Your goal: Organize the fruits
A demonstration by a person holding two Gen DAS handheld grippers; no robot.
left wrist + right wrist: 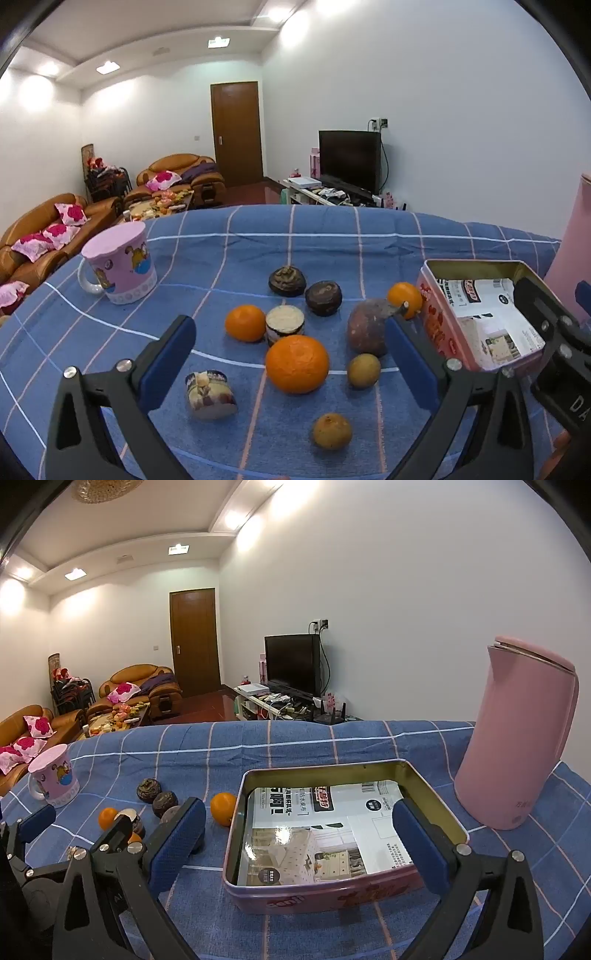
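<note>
Several fruits lie on the blue checked cloth in the left wrist view: a large orange, two small oranges, a purple-brown passion fruit, two small brownish fruits. My left gripper hovers open over them, the large orange between its fingers but untouched. An open pink tin, lined with printed paper, holds no fruit. My right gripper stands open above the tin with nothing in it. One orange lies just left of the tin.
Two dark round balls, a cut one with a white top and a wrapped piece lie among the fruits. A pink mug stands far left. A tall pink kettle stands right of the tin.
</note>
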